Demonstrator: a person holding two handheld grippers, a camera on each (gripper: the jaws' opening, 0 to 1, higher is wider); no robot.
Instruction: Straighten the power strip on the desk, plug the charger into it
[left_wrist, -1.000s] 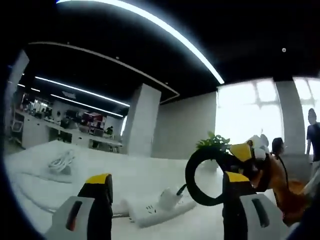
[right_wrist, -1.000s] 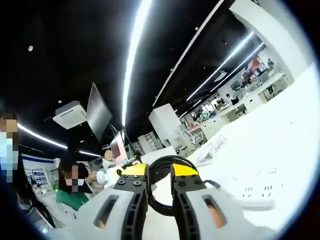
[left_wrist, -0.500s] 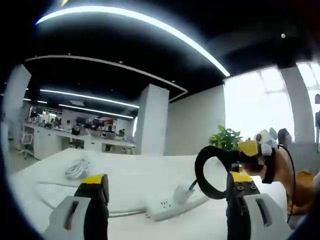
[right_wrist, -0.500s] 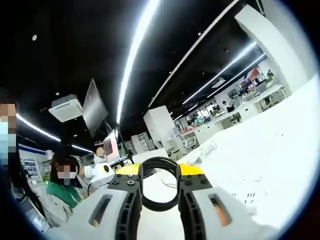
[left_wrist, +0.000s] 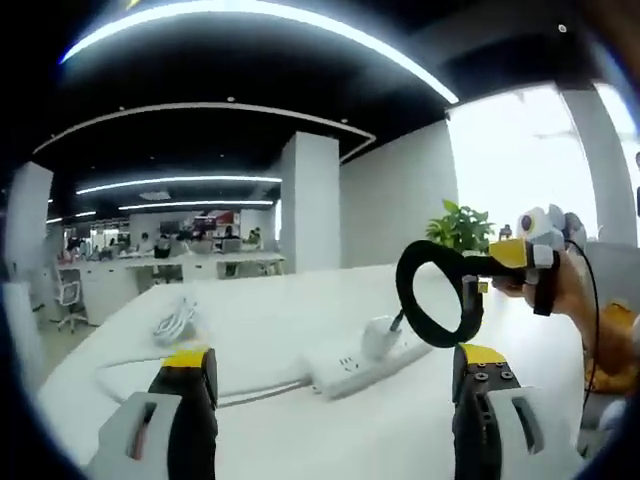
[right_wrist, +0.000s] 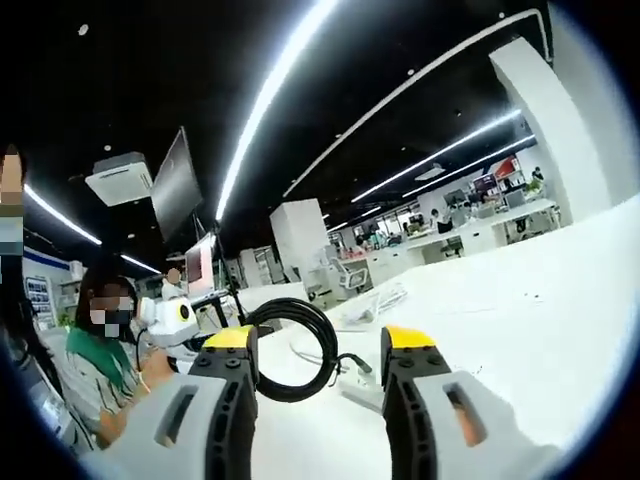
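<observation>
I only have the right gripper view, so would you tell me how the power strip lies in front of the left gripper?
Observer: The white power strip lies slanted on the white desk, ahead of the left gripper, which hangs apart from it.
Operator: Is that gripper holding anything?
Observer: No, its jaws stand wide open with nothing between them.
Operator: And where is the charger?
Observer: A white charger stands on the strip's farther end, and the black cable loop rises from it. I cannot tell whether it is fully seated.
</observation>
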